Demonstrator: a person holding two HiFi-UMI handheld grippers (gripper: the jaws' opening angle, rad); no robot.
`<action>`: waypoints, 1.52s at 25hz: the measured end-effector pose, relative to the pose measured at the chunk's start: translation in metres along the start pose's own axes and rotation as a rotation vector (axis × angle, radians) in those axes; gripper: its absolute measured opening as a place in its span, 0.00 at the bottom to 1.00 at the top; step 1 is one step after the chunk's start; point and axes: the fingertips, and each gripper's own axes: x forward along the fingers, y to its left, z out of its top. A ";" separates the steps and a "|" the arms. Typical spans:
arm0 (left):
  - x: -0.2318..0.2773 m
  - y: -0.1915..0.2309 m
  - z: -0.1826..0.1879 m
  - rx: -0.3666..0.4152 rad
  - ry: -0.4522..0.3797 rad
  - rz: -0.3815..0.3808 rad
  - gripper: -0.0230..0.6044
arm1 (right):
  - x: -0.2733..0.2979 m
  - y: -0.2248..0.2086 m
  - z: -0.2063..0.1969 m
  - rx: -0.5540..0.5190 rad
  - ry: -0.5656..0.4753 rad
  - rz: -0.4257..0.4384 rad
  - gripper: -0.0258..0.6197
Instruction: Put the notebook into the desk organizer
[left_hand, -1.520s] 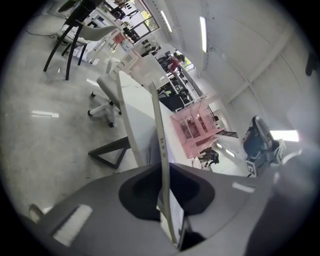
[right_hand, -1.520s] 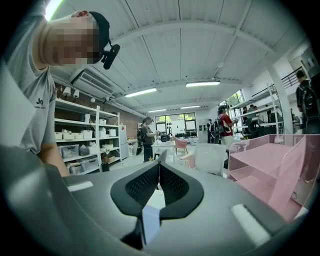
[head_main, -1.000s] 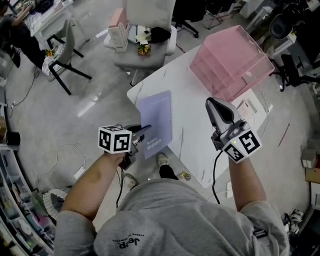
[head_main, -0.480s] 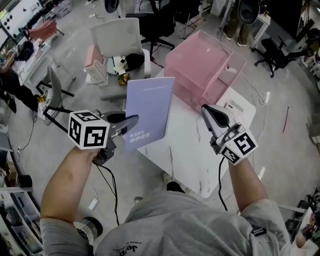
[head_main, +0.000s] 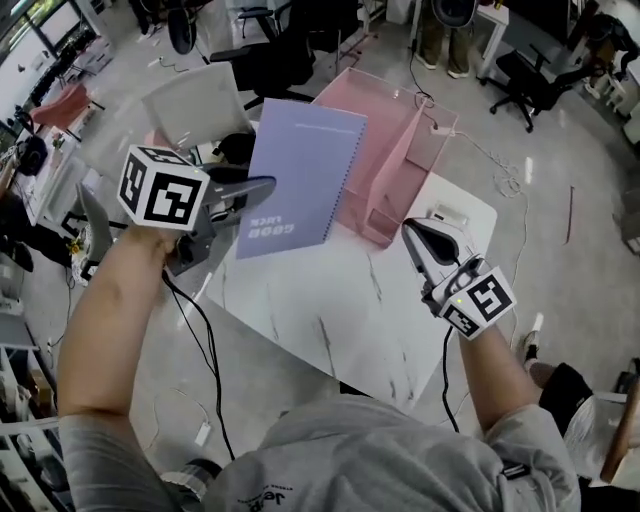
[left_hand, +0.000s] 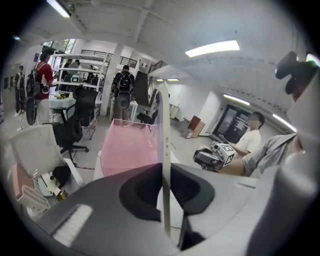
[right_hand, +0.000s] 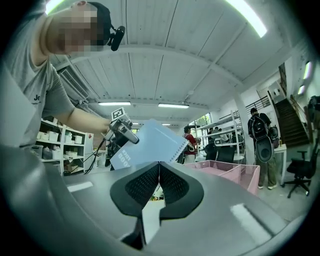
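Note:
A lilac spiral notebook (head_main: 298, 182) hangs in the air, upright and tilted, above the table's far left part. My left gripper (head_main: 262, 188) is shut on its lower left edge; in the left gripper view the notebook (left_hand: 164, 165) shows edge-on between the pads. The pink see-through desk organizer (head_main: 395, 150) stands at the table's far end, just right of and behind the notebook. My right gripper (head_main: 417, 236) hovers over the table's right side, shut and empty. The right gripper view shows the notebook (right_hand: 150, 145) and the organizer (right_hand: 232, 172) beyond its closed jaws.
The white marble-look table (head_main: 340, 310) has bare surface between the two grippers. A small white device (head_main: 447, 216) lies by the organizer's right side. Office chairs (head_main: 205, 100) stand on the floor beyond the table. People stand at shelves in the background.
My left gripper has lifted the notebook off the table and carried it up and toward the organizer. The right gripper has stayed over the table's right side.

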 end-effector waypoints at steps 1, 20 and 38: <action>0.010 0.003 0.011 0.015 0.012 -0.007 0.18 | -0.004 -0.008 0.000 -0.002 -0.001 -0.013 0.05; 0.146 0.106 0.084 0.160 0.264 0.097 0.18 | -0.001 -0.134 -0.029 -0.042 0.077 -0.223 0.05; 0.237 0.172 0.073 0.288 0.404 0.259 0.18 | -0.001 -0.177 -0.051 -0.029 0.127 -0.279 0.05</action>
